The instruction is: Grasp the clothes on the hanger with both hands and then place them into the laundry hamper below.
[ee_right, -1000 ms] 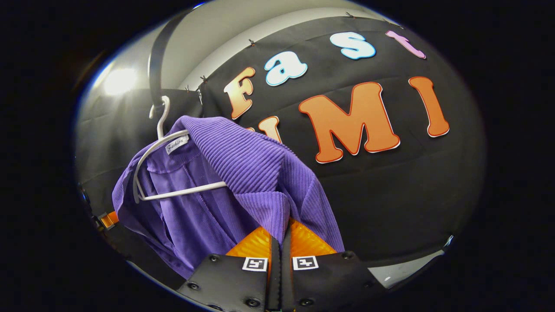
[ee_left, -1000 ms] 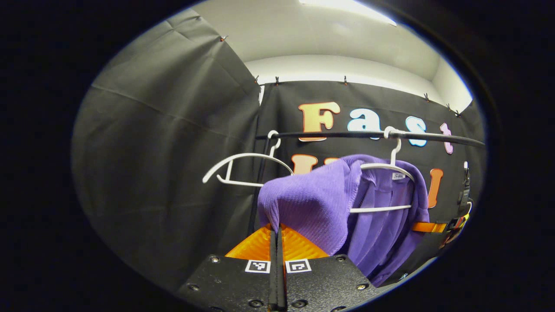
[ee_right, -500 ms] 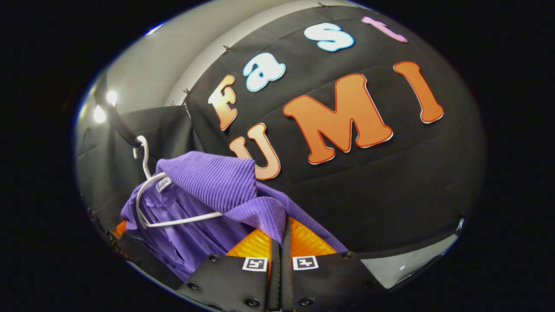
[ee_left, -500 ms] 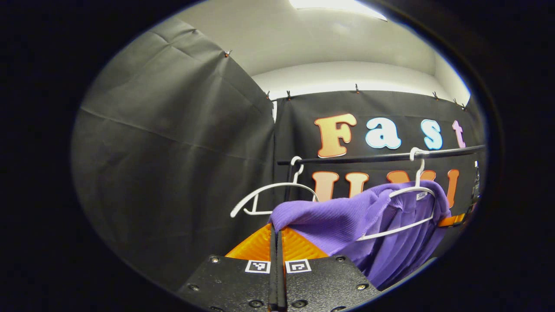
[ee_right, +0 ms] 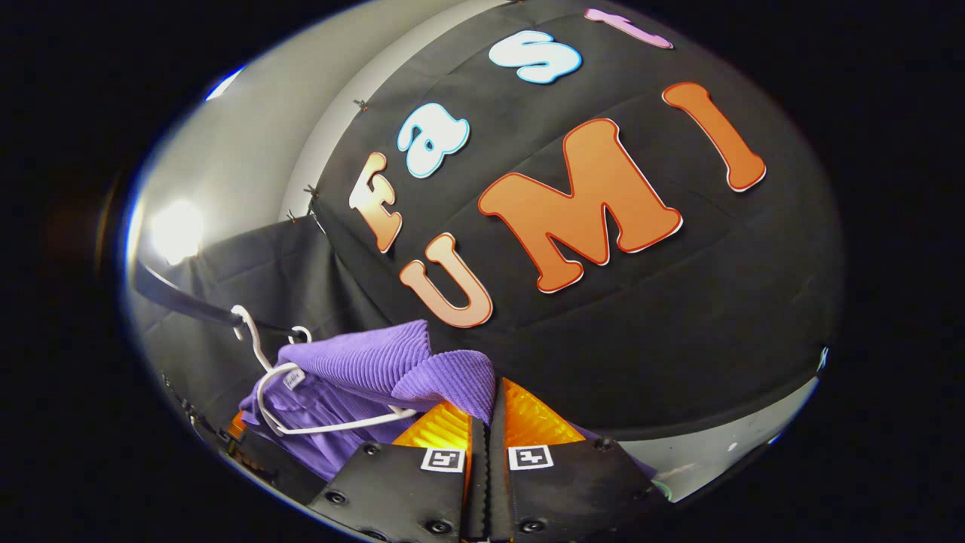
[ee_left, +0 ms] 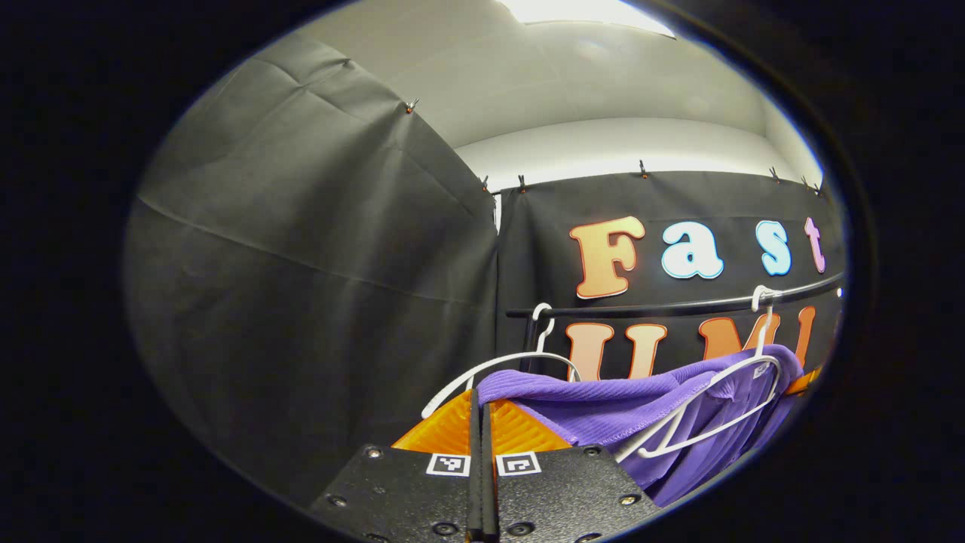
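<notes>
— Black cloth walls (ee_left: 301, 249) close off the booth on two sides, with a pale ceiling above and a dark rail (ee_left: 663, 305) running across the back. What hangs on that rail?

— Two white hangers. In the left gripper view an empty hanger (ee_left: 501, 362) hooks on near the rail's left end, and a second hanger (ee_left: 724, 392) further right carries the purple garment (ee_left: 603, 407).

— How does the left gripper (ee_left: 480, 411) stand?

— Its orange fingers (ee_left: 445, 430) are pressed together with only a thin seam between them, and a fold of the purple knit comes out right at their tips. The cloth stretches from there towards the loaded hanger, pulled nearly level.

— And the right gripper (ee_right: 486, 411)?

— Much the same in the right gripper view: the orange fingers (ee_right: 528, 422) are closed to a slit, and the ribbed purple garment (ee_right: 377, 369) bunches at their tips. Its hanger (ee_right: 301, 400) tilts, the hook (ee_right: 245, 324) over the rail (ee_right: 188, 298).

— Is the garment off the hanger?

— No. The collar with its small label (ee_right: 292, 378) sits on the hanger's shoulder, while both gripped parts are drawn away from it. The hamper is not something I can place.
</notes>
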Available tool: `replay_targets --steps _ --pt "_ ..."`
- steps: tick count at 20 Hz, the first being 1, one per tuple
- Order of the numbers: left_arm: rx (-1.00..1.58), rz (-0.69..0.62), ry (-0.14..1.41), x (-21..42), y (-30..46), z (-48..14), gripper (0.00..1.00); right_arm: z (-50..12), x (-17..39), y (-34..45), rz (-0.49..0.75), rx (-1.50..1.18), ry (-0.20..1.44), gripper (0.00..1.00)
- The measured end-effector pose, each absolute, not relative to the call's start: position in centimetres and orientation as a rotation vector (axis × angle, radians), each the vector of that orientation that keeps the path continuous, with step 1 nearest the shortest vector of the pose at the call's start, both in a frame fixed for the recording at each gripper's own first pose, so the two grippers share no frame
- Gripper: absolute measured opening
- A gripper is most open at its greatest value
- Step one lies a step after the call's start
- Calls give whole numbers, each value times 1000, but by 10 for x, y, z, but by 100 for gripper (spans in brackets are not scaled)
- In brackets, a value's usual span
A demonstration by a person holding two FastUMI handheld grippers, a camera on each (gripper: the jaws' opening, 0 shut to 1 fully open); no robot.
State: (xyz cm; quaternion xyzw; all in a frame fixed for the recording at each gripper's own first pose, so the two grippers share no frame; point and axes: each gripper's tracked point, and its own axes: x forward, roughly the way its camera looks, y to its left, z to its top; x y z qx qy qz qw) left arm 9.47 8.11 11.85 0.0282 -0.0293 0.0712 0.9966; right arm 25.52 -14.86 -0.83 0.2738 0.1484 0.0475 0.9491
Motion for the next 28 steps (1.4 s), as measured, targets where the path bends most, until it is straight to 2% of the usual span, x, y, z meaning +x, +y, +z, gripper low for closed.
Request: replay_targets --steps 5,9,16,23,28 --pt "98 129 -48 112 76 114 0 10 264 -168 133 691 247 8" --pt "93 93 25 129 69 83 0 -24 275 -194 39 671 298 8" --pt "46 49 153 132 55 18 0 -74 270 -210 -13 658 370 8" --pt "46 29 211 109 66 -7 0 -117 232 -215 -64 628 454 8" --pt "33 15 179 79 61 4 0 -127 197 -200 -74 577 462 8"
